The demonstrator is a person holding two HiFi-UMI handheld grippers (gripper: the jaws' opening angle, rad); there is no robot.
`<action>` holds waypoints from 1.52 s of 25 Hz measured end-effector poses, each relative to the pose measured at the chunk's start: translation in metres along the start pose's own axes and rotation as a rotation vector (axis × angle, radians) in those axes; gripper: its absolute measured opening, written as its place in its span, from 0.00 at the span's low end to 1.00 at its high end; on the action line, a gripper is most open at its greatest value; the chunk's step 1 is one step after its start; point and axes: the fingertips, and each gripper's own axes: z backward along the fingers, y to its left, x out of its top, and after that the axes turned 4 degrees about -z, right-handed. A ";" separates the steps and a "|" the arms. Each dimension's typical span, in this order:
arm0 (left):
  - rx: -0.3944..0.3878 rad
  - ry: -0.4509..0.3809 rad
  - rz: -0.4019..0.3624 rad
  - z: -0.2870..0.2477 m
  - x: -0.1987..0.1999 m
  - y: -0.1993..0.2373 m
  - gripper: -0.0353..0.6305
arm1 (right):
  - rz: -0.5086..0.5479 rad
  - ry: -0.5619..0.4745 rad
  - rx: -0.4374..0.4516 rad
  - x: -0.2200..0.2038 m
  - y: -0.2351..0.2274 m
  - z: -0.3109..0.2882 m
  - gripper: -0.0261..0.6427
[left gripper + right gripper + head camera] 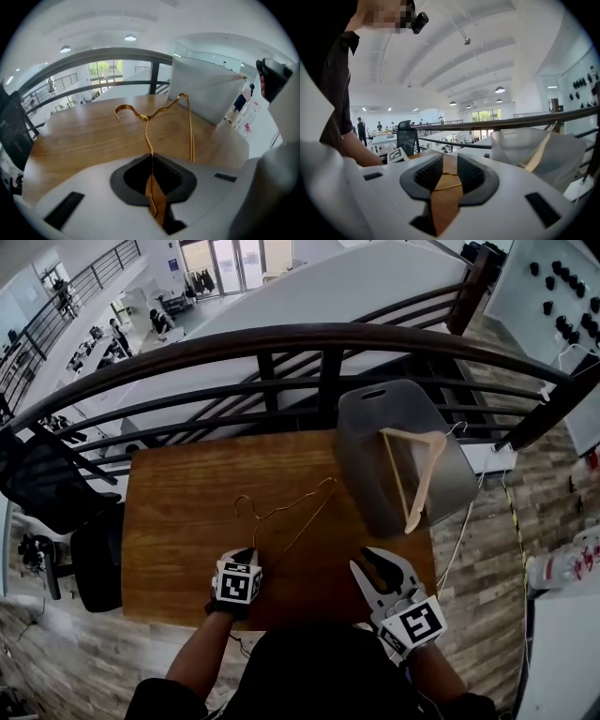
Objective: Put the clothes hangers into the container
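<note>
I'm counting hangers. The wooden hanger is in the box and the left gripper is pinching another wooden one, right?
Not quite: the left gripper view shows the left gripper pinching a gold wire hanger, not a wooden one. The wooden hanger is in the container.

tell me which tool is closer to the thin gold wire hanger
Left. The left tool is shut on the near end of the thin gold wire hanger; the right tool sits apart, off to the hanger's right, jaws open and empty.
</note>
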 end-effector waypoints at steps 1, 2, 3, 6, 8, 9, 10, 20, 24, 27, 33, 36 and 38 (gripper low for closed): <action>0.012 -0.018 -0.004 0.005 0.009 0.004 0.09 | 0.001 0.000 0.001 0.001 0.000 0.000 0.17; 0.020 -0.038 -0.007 0.010 0.018 0.007 0.09 | 0.004 -0.001 0.004 0.002 0.000 0.001 0.17; 0.025 -0.060 -0.009 0.014 0.027 0.010 0.09 | 0.007 -0.008 0.009 0.004 0.001 0.000 0.17; 0.033 -0.124 -0.011 0.027 0.055 0.013 0.09 | 0.020 -0.032 0.026 0.010 0.004 -0.001 0.17; 0.034 -0.169 -0.024 0.036 0.073 0.012 0.09 | 0.026 -0.026 0.029 0.012 0.005 0.000 0.17; 0.033 -0.195 -0.035 0.041 0.083 0.010 0.09 | 0.029 -0.007 0.025 0.011 0.004 0.001 0.17; 0.029 -0.222 -0.048 0.047 0.092 0.008 0.09 | 0.032 0.012 0.020 0.011 0.004 0.003 0.17; -0.031 -0.459 -0.310 0.097 0.183 -0.026 0.09 | 0.063 -0.075 -0.084 0.037 -0.032 0.033 0.17; -0.063 -0.550 -0.430 0.108 0.228 -0.042 0.09 | 0.057 -0.093 -0.152 0.041 -0.050 0.050 0.17; -0.095 -0.611 -0.482 0.111 0.256 -0.065 0.09 | 0.054 -0.118 -0.205 0.045 -0.066 0.068 0.17; -0.121 -0.563 -0.526 0.091 0.287 -0.110 0.09 | 0.036 -0.135 -0.296 0.042 -0.085 0.101 0.17; -0.098 -0.453 -0.524 0.073 0.292 -0.118 0.09 | 0.017 -0.140 -0.317 0.038 -0.091 0.113 0.17; -0.059 -0.383 -0.535 0.063 0.295 -0.115 0.09 | -0.002 -0.125 -0.322 0.034 -0.095 0.118 0.17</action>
